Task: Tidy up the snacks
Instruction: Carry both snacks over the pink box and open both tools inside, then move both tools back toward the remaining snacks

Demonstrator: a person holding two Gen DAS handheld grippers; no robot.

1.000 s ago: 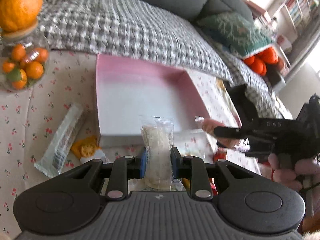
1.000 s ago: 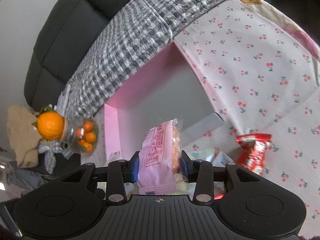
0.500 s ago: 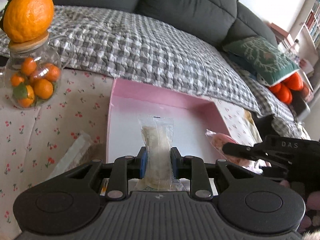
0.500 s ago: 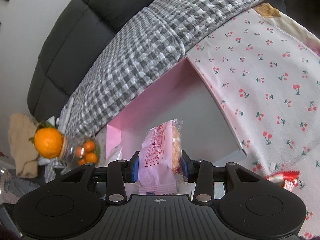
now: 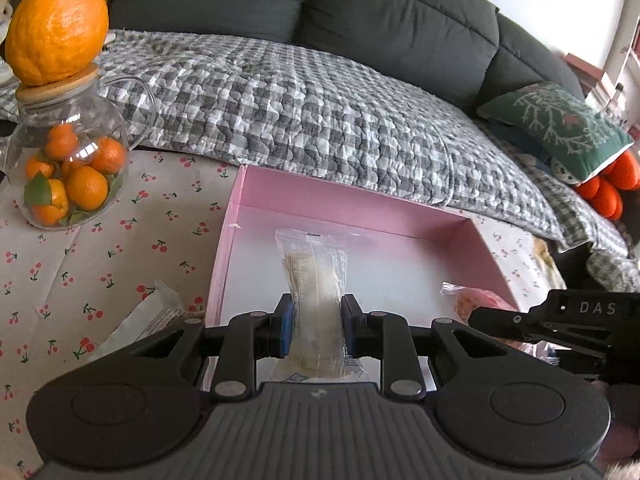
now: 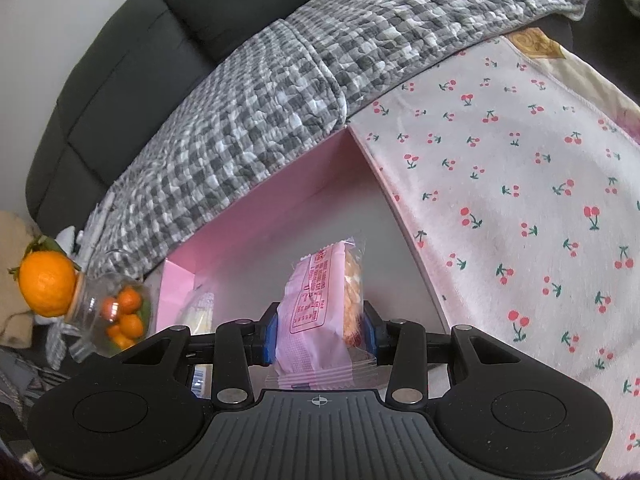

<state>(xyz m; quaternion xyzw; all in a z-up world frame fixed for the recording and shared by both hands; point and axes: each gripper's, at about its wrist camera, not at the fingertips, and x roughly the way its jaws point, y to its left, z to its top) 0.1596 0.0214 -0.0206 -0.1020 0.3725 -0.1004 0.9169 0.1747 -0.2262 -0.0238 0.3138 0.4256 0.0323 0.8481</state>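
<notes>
**Two snacks held over the pink box**

The left gripper (image 5: 315, 322) clamps a clear-wrapped pale snack bar (image 5: 314, 300) above the open pink box (image 5: 360, 210), near its front edge. The right gripper (image 6: 320, 334) pinches a pink-wrapped cracker packet (image 6: 316, 312) over the same box's right side. A glass jar of oranges (image 5: 64, 176) stands left of the box on the cherry-print cloth (image 5: 80, 260).

White letters "DAS" on the black side of the right hand-held gripper (image 5: 472, 314), red boxed print on the pink snack packet (image 6: 316, 308) too small to read, no other legible text
</notes>
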